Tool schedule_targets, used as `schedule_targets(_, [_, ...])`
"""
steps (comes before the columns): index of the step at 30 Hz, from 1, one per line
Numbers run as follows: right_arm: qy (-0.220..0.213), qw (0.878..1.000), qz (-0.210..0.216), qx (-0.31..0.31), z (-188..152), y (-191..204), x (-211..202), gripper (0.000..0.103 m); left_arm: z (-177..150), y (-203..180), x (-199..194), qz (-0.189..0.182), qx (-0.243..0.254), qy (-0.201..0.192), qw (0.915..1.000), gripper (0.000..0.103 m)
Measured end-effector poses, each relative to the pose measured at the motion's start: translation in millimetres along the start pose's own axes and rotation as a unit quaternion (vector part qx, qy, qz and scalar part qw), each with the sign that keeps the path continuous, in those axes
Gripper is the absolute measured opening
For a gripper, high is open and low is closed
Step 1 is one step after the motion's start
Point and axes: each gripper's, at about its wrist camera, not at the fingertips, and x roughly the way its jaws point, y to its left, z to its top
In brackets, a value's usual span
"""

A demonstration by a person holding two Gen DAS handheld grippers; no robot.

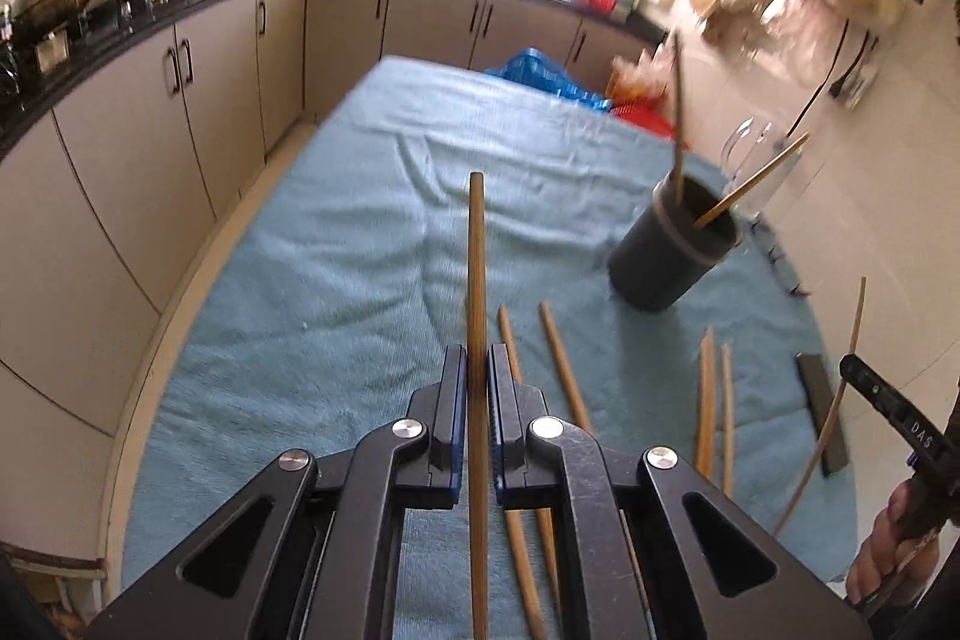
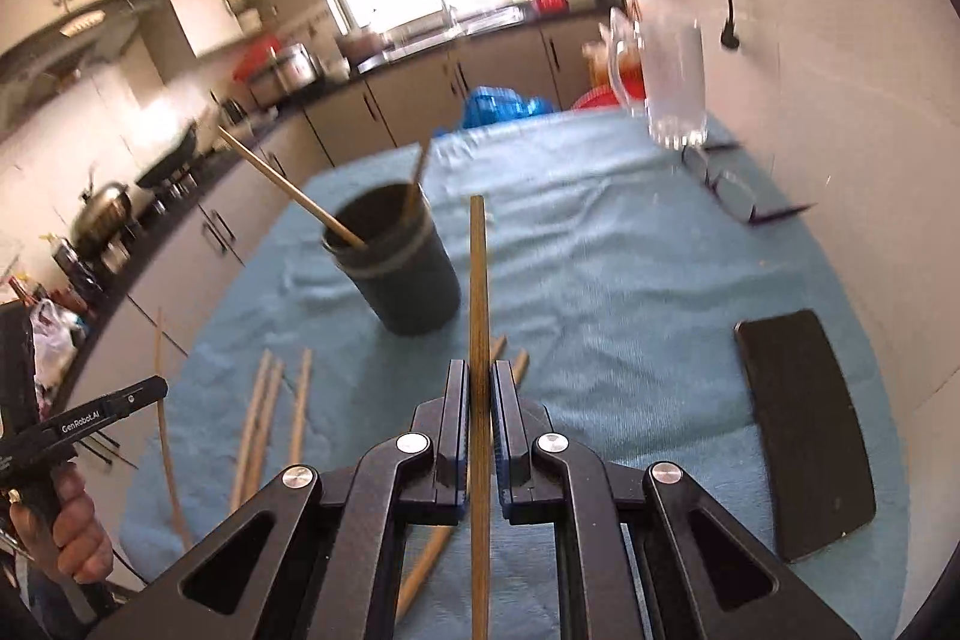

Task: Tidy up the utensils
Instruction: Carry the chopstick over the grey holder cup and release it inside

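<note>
Left gripper [image 1: 477, 376]: jaws clamped on one wooden chopstick [image 1: 476, 250], which ran up the centre of the left wrist view.
Right gripper [image 2: 480, 388]: jaws clamped on a second chopstick [image 2: 478, 268], likewise upright at frame centre.
Holder: a dark cylindrical cup [image 1: 672, 256] stood right of centre on the blue towel [image 1: 336, 244], two chopsticks leaning in it.
Loose chopsticks [image 1: 714, 400]: several lay on the towel in the lower frame, near the cup.
Other items: a black phone [image 2: 804, 430] at lower right, eyeglasses [image 2: 729, 187] and a glass pitcher [image 2: 672, 88] at upper right of the right wrist view.
</note>
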Motion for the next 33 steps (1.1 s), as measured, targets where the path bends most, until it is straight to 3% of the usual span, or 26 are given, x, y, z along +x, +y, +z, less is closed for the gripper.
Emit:
schedule_targets(12, [-0.056,0.998,0.029,0.012,-1,3,-36,0.008,0,-18,-39,-0.019,0.018,-0.036,0.999,0.006])
schedule_targets(33, [-0.075,0.996,0.043,0.024,-2,-8,-47,0.008,3,-34,-55,-0.03,0.031,-0.043,0.9982,0.006])
